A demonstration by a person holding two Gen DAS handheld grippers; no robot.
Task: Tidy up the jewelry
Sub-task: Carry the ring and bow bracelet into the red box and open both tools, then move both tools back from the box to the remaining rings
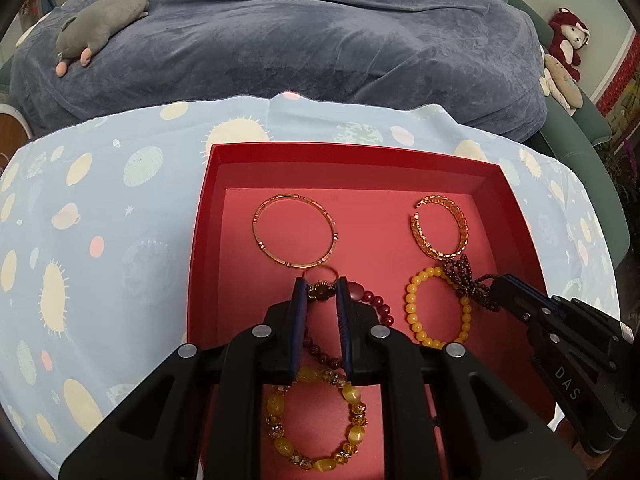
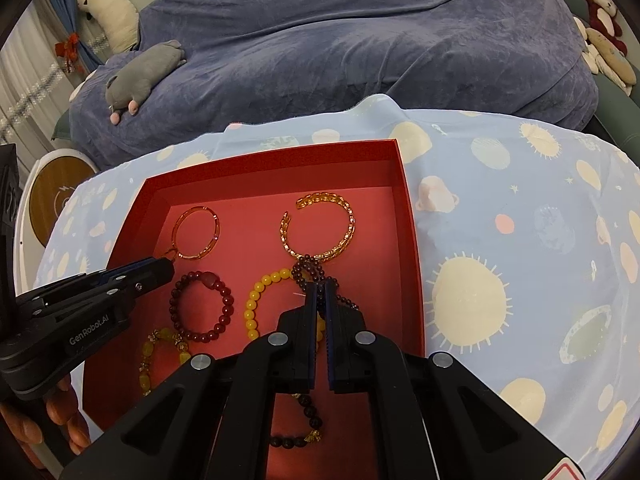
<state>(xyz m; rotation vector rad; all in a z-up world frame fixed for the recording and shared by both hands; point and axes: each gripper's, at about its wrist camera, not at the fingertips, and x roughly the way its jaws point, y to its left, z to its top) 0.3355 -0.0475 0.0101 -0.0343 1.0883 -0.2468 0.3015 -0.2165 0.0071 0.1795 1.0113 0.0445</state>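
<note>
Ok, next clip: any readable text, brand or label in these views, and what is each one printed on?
"DAS" on the side of the right gripper's black body, seen from the left wrist.
"GenRobot.AI" on the side of the left gripper's black body, seen from the right wrist.
Red-edged sticker at the right-wrist view's bottom edge: cut off, unreadable.

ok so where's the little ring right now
The ring is pinched in the left claw, inside the red box. In the left wrist view it sits just in front of the thin gold bangle, beside the dark red bead bracelet.
</note>
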